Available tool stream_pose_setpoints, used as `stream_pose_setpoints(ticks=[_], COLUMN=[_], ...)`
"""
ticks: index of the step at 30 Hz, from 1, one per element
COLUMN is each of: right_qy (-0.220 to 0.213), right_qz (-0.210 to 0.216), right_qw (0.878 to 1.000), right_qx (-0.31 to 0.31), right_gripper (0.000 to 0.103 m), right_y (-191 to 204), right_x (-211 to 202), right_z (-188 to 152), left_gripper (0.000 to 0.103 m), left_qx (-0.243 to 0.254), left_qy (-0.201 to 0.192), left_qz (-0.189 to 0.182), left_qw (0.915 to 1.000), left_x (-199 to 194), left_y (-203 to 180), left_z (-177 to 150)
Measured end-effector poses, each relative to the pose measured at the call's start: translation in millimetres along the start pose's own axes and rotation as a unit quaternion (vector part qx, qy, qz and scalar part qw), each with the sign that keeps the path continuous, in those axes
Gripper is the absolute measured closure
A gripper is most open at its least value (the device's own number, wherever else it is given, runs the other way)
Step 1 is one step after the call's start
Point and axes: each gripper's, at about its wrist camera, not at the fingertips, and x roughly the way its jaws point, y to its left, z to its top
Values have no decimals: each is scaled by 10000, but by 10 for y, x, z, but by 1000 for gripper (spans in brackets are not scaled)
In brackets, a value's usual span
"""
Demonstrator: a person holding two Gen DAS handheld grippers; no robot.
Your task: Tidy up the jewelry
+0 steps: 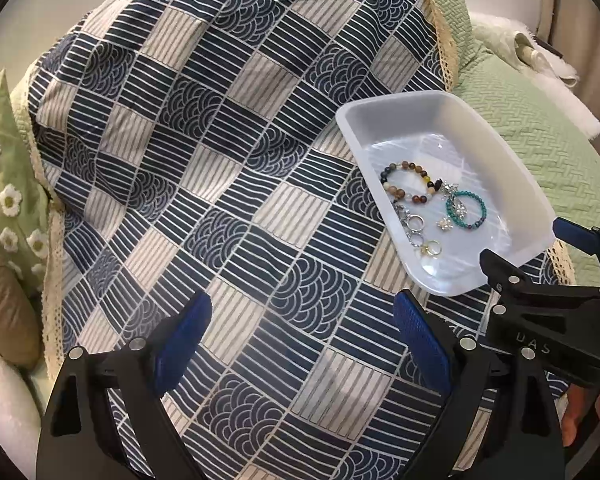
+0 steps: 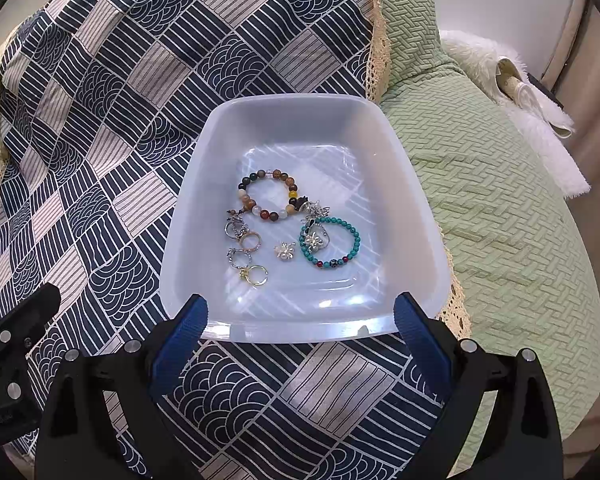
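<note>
A white plastic tray (image 2: 300,112) sits on a blue and cream patterned cloth (image 2: 100,120). In it lie a brown beaded bracelet (image 2: 249,181), a turquoise beaded bracelet (image 2: 354,238), several rings (image 2: 247,242) and small silver flower charms (image 2: 285,251). My right gripper (image 2: 300,320) is open and empty, its blue pads at the tray's near rim. My left gripper (image 1: 300,328) is open and empty over the cloth, left of the tray (image 1: 404,108). The right gripper (image 1: 520,252) shows at the tray's near corner in the left wrist view. The brown bracelet (image 1: 388,172) and turquoise bracelet (image 1: 480,204) show there too.
The cloth drapes over a green quilted cushion (image 2: 500,220). A white fluffy item (image 2: 532,120) lies at the far right. A green daisy-patterned pillow (image 1: 4,184) is at the left edge. Lace trim (image 2: 380,40) marks the cloth's right border.
</note>
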Motion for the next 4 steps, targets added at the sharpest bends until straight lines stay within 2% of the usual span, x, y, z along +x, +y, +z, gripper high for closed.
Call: stream_pose_setpoints(ticks=[4], right_qy=[1], right_qz=[-4], right_qw=[10000], right_qx=[2], right_gripper=[10], right_y=[1], right_x=[0], right_z=[-3], left_gripper=[15], left_qx=[2], left_qy=[-11], left_qz=[-6], left_qw=[10000], left_x=[-10], left_y=[-3], left_z=[-1])
